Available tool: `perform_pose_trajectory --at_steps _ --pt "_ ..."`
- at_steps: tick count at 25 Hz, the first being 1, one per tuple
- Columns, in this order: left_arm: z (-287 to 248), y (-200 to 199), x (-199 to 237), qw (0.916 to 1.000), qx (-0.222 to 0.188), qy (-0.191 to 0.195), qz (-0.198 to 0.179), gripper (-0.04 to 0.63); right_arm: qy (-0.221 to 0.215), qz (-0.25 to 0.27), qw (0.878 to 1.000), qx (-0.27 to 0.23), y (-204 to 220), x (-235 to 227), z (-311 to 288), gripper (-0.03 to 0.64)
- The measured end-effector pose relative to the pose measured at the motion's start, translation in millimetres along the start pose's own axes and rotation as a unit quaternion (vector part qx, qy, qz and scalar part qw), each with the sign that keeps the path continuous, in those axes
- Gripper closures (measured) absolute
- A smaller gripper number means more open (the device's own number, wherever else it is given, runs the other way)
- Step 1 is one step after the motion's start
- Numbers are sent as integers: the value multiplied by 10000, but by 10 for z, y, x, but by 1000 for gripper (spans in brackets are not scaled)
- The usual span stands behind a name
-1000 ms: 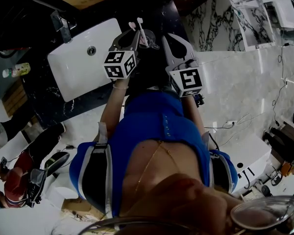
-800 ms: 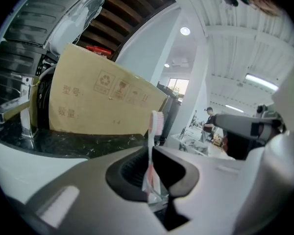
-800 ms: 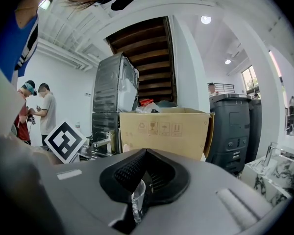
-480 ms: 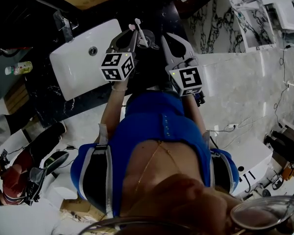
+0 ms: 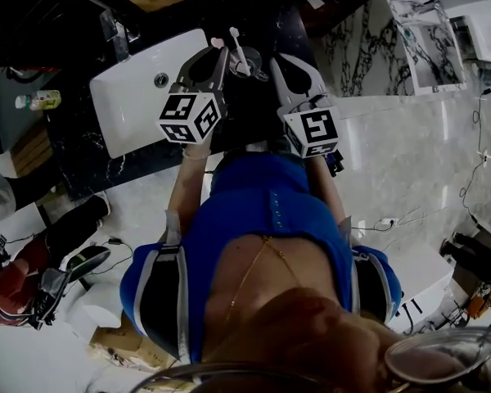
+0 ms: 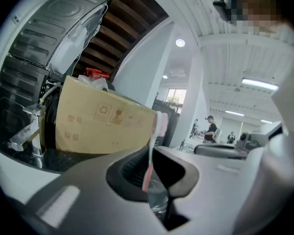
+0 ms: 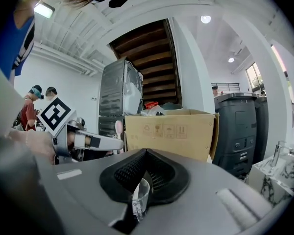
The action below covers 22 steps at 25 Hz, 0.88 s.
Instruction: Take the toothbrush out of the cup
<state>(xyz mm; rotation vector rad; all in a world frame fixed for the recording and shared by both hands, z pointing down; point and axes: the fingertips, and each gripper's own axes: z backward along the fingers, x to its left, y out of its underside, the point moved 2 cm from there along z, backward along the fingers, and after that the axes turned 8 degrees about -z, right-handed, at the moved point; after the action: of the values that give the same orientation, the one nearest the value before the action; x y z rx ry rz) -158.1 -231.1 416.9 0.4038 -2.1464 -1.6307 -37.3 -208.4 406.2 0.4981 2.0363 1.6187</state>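
Left gripper view, pull-out step: clenched with the left tool (image 6: pixel 151 184) on the pink toothbrush (image 6: pixel 152 143) standing just above the clear cup (image 7: pixel 143 187), pinching that cup's rim with the right tool (image 7: pixel 135 207) near the tabletop's (image 5: pixel 266 19) far edge; next, probably lift straight up, holding the cup steady.

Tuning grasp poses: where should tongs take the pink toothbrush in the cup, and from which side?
Grip the toothbrush on its bare handle above the cup rim, below the bristles. It stands nearly upright, so come in level from the side, then lift straight up. The left tongs are shut on it there.
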Motion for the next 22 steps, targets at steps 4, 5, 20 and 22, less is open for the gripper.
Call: perform_pose_trajectory --at_steps 4,5,20,22 --pt "140 -183 -52 9998 -191 -60 -40 572 -94 24 10000 -15 0 22 10 615" --pt "179 -220 -66 9997 -234 -76 -49 572 -113 33 9999 -10 5 27 15 615" --pt "722 -519 -68 9975 -586 -381 -74 572 -349 98 9992 178 63 113 -8 615" --pt "753 -492 -39 9975 -557 -424 -72 572 -374 99 9991 192 64 135 -17 615"
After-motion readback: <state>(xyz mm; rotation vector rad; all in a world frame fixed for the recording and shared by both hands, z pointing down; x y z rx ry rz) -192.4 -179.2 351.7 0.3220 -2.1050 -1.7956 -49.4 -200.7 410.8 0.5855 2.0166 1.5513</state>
